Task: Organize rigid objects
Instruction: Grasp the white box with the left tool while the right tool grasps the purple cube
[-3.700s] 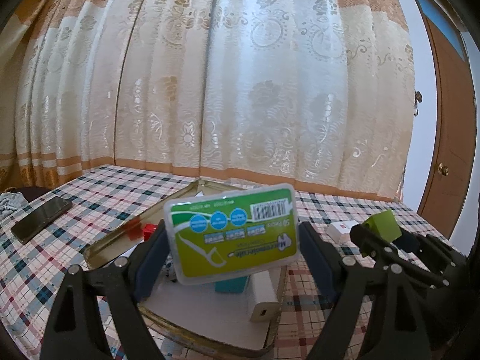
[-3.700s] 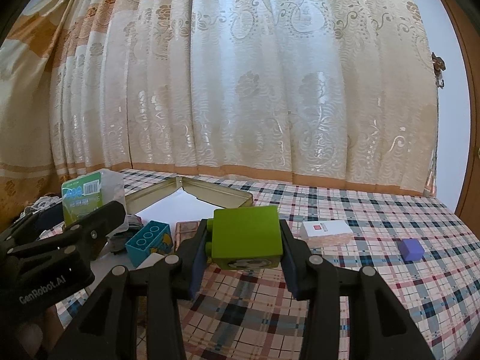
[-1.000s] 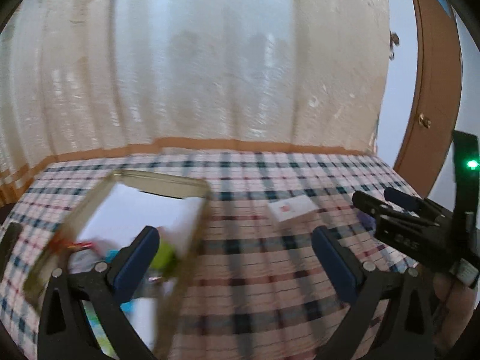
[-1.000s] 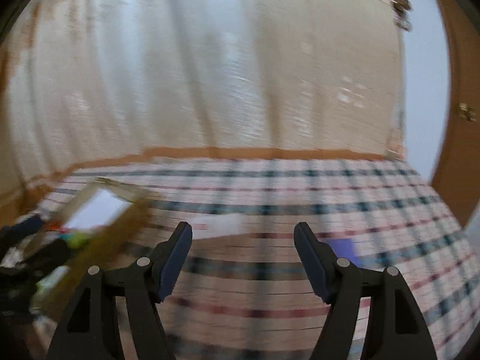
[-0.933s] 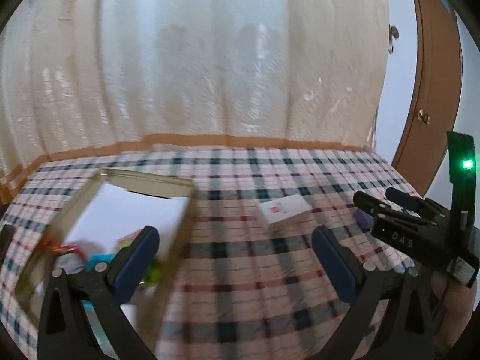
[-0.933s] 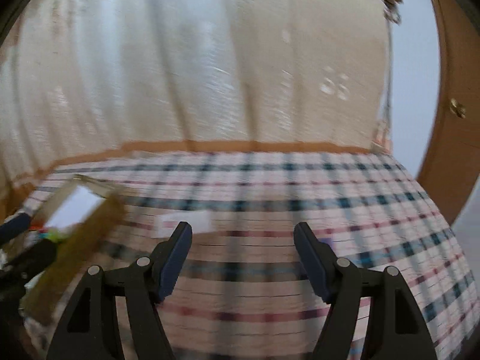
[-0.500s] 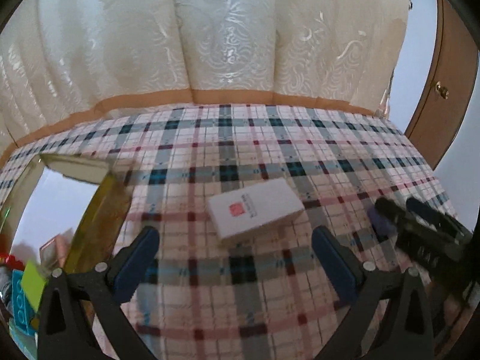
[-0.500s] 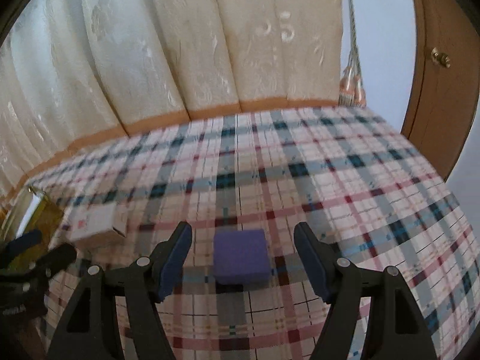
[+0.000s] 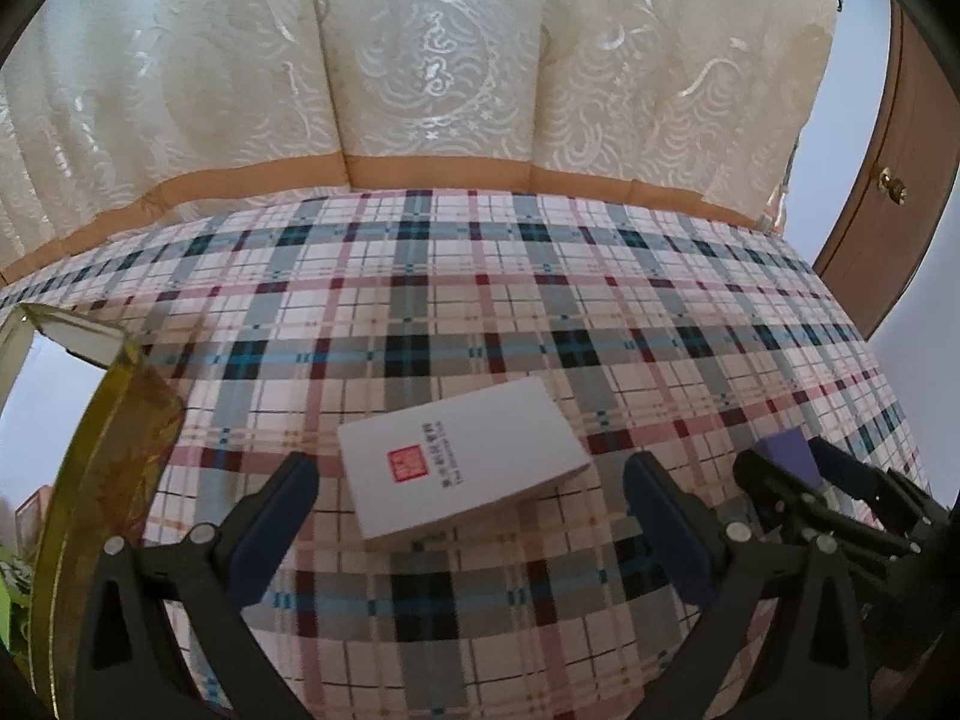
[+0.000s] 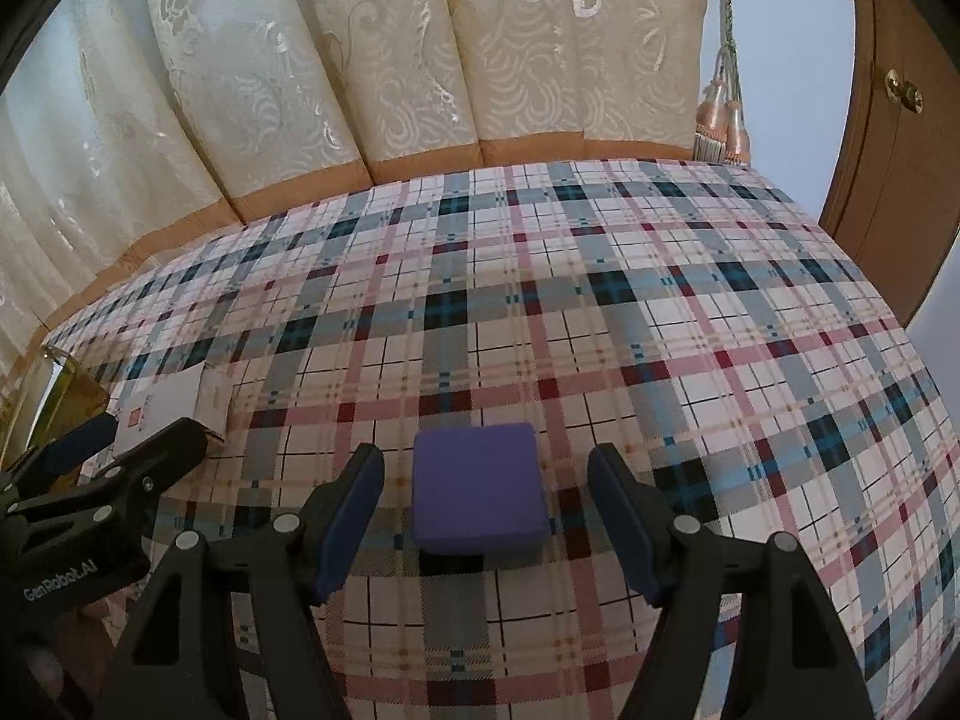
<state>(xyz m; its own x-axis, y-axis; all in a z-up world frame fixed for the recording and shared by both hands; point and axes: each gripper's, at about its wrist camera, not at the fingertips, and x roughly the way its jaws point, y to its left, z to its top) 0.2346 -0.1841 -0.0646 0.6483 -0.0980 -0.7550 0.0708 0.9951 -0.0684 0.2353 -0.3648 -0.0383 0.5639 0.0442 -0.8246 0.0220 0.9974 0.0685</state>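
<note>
Count: one white box [image 9: 462,457], one purple block [image 10: 478,487], one gold tray [image 9: 90,480], two grippers — left [image 9: 468,522], right [image 10: 486,516] — one checked counter [image 10: 600,312].

This is a room in a home. A cream lace curtain [image 9: 420,72] with an orange hem band fills the upper frame behind the tabletop, with tasselled tie-backs [image 10: 723,120] hanging at its right edge. A plaid tablecloth [image 10: 600,312] covers the tabletop. A brown wooden door [image 10: 900,150] with a brass knob [image 10: 903,90] stands at the far right, beside a pale wall.
</note>
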